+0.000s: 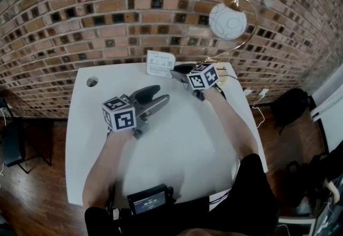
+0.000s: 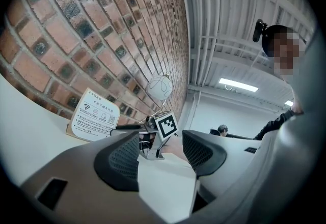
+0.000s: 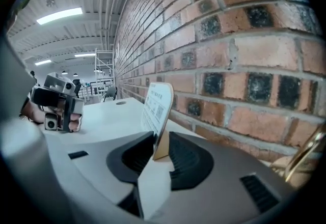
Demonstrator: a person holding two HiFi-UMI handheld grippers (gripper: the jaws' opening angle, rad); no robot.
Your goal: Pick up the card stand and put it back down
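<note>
The card stand (image 1: 161,63), a white printed card on a wooden foot, stands upright at the far edge of the white table (image 1: 182,144), close to the brick wall. My right gripper (image 1: 176,73) reaches it from the right. In the right gripper view the card stand (image 3: 158,111) rises between the jaws of the right gripper (image 3: 161,142), which stand open with a gap beside the card. My left gripper (image 1: 157,96) hovers over the table's middle, open and empty. From the left gripper view, the left gripper (image 2: 160,154) faces the card stand (image 2: 94,115).
A lamp with a white globe (image 1: 228,21) on a curved brass arm stands at the back right corner. A round cable hole (image 1: 92,81) is at the table's back left. A small screen device (image 1: 150,199) sits at the near edge. Cables hang off the right side.
</note>
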